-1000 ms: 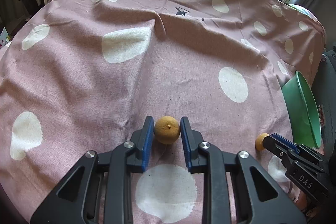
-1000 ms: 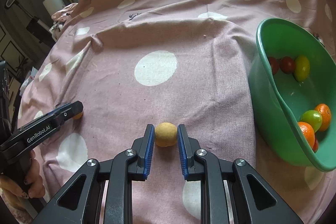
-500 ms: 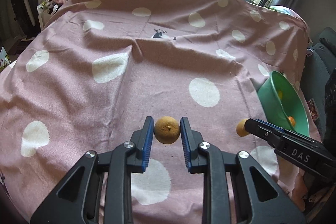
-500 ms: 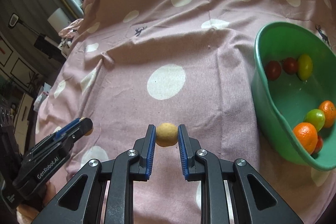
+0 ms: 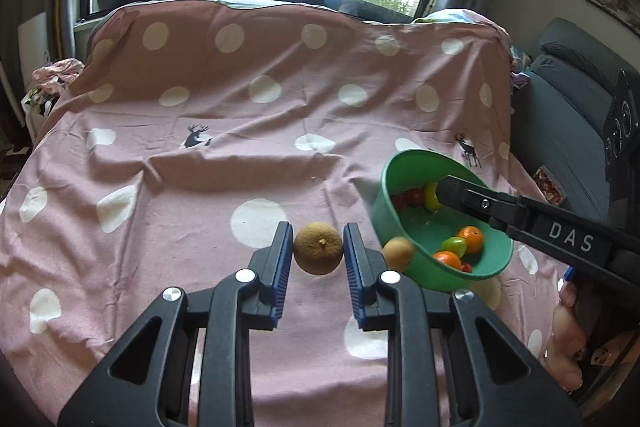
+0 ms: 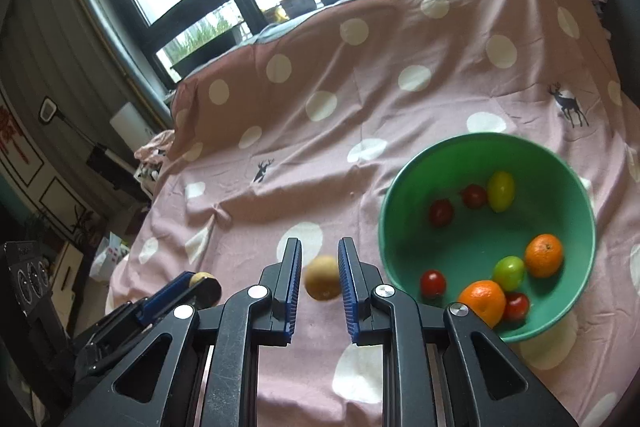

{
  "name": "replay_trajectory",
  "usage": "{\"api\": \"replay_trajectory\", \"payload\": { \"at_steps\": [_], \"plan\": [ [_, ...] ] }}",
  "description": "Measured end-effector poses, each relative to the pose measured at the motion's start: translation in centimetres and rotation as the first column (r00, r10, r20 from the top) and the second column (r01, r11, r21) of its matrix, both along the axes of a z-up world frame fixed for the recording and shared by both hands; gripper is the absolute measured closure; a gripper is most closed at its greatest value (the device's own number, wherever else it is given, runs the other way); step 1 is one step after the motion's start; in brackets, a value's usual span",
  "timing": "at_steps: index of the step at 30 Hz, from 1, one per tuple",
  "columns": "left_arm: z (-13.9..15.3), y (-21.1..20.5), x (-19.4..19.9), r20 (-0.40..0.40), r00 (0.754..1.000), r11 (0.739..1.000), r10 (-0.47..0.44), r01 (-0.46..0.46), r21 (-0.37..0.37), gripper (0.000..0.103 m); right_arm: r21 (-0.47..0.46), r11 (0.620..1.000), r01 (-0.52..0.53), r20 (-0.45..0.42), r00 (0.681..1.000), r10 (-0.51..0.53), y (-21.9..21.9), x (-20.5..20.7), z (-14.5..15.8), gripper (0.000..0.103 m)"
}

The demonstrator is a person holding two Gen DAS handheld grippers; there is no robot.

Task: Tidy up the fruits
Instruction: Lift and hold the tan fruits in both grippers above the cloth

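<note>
I see green bowl (image 6: 576, 187): 2 oranges, 4 red, 2 green-yellow fruits | left gripper (image 5: 318, 253) clamps brown fruit (image 5: 318, 248) | right gripper (image 6: 319, 278) clamps tan fruit (image 6: 322, 283)

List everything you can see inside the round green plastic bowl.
Inside the round green plastic bowl: two oranges, four small red tomatoes, one yellow-green oval fruit and one green round fruit. The near rim may cover more.

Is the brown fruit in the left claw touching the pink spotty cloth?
Apart. The left wrist view shows the brown fruit pinched between the left claw's blue pads, lifted clear above the cloth.
</note>
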State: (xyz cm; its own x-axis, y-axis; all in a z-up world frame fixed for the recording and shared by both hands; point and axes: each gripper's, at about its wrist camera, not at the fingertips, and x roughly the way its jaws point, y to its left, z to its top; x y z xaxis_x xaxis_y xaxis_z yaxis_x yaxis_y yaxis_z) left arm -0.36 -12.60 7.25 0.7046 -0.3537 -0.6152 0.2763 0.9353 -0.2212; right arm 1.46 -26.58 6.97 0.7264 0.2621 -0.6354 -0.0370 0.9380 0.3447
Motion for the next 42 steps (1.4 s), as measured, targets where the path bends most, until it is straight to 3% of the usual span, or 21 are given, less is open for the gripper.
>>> {"api": "replay_trajectory", "payload": {
  "at_steps": [3,6,12,17,21,27,31,34,38,42],
  "plan": [
    [0.1,-2.5,0.4,0.004,0.999,0.999,-0.045,0.045,0.014,0.077,0.020,0.999,0.047,0.041,0.998,-0.048,-2.0,-0.7,0.7,0.082],
    [-0.2,-3.2,0.8,-0.003,0.999,0.999,-0.035,0.035,0.019,0.077,0.046,0.997,0.066,0.000,0.998,-0.066,-3.6,-0.3,0.0,0.082],
    [-0.7,1.8,1.2,-0.006,0.996,0.996,0.089,-0.088,0.034,0.077,0.142,0.990,-0.023,-0.078,0.996,0.034,-3.5,1.3,-2.4,0.082],
    [-0.7,8.8,0.9,-0.013,0.972,0.971,0.234,-0.233,0.053,0.077,0.136,0.986,-0.096,-0.110,0.988,0.112,-0.4,2.3,-3.4,0.082],
    [-0.7,13.6,0.3,-0.025,0.943,0.944,0.331,-0.330,0.026,0.077,0.146,0.972,-0.183,-0.150,0.967,0.204,3.4,3.4,-4.9,0.081],
    [-1.6,17.0,-0.8,-0.053,0.924,0.924,0.379,-0.381,-0.033,0.077,0.157,0.930,-0.334,-0.246,0.898,0.364,10.4,4.6,-8.3,0.072],
    [-1.8,18.2,-0.9,-0.075,0.920,0.918,0.384,-0.389,-0.077,0.077,0.112,0.903,-0.414,-0.263,0.864,0.429,13.9,4.8,-9.6,0.070],
    [-2.0,18.5,-0.9,-0.083,0.921,0.918,0.381,-0.388,-0.081,0.077,0.010,0.898,-0.439,-0.309,0.853,0.421,15.5,4.7,-10.8,0.070],
    [-2.2,18.8,-0.9,-0.095,0.920,0.917,0.380,-0.389,-0.092,0.077,-0.111,0.904,-0.413,-0.387,0.856,0.344,15.3,4.2,-12.1,0.070],
    [-2.3,18.4,-0.8,-0.096,0.926,0.923,0.365,-0.373,-0.088,0.077,-0.130,0.897,-0.424,-0.378,0.857,0.350,15.0,3.3,-12.3,0.070]
  ]
}}
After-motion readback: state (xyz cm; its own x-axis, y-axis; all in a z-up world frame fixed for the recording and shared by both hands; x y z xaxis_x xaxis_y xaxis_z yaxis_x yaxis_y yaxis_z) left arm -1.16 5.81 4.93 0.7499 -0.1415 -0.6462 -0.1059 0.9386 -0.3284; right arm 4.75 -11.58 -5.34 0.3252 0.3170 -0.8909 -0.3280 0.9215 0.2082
